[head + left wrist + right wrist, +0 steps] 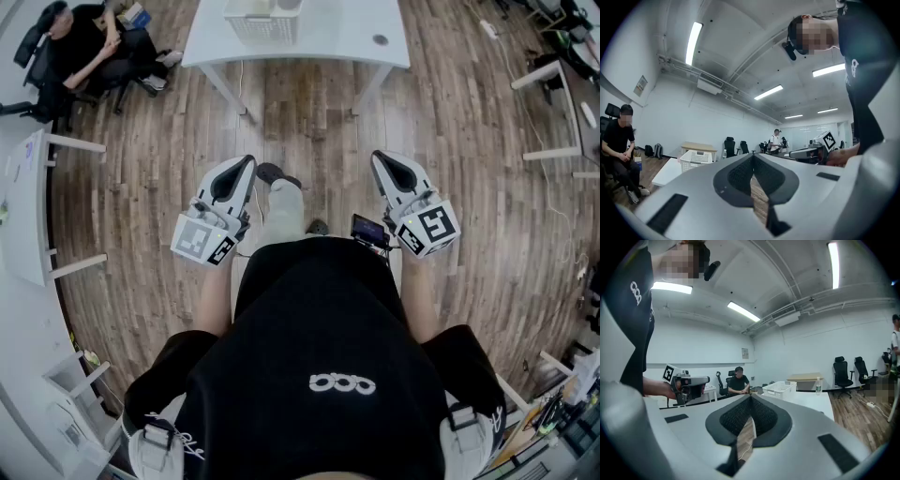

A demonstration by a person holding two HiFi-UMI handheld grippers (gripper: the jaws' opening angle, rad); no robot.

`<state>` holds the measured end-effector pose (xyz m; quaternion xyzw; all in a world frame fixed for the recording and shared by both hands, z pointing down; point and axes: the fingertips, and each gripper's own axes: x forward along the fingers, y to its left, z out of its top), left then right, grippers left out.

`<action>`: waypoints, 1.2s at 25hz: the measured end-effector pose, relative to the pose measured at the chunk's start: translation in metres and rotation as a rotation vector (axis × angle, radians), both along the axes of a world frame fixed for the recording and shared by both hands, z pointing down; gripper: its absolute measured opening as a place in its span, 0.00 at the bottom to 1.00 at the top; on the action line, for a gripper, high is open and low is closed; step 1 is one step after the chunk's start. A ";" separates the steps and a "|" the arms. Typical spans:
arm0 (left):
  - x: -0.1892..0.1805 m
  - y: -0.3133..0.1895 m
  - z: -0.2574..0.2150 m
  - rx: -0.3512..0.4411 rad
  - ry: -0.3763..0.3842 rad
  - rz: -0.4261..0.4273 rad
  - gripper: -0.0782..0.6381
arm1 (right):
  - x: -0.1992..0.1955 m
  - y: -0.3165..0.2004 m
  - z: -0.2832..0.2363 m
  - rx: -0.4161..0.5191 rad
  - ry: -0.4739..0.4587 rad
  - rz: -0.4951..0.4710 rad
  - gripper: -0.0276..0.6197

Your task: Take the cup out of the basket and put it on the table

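Observation:
A white mesh basket (262, 22) stands on the white table (328, 42) far ahead of me; I cannot make out the cup in it. The same basket (696, 159) shows small in the left gripper view, and the basket (779, 389) on the table (813, 401) in the right gripper view. Both grippers are held at waist height over the wooden floor, well short of the table. My left gripper (247, 161) is shut and empty, with its tips (753, 155) pressed together. My right gripper (377, 157) is likewise shut on nothing, its tips (750, 397) meeting.
A person (84, 47) sits on a chair at the far left. White desks stand along the left (28, 206) and right (562, 103). A small dark round thing (380, 40) lies on the table. A bottle (818, 386) stands beyond it.

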<state>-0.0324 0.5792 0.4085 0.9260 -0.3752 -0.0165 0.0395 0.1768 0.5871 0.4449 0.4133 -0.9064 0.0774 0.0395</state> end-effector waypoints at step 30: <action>0.033 -0.177 0.024 -0.106 0.009 0.053 0.12 | -0.010 -0.179 0.023 -0.064 0.045 -0.110 0.08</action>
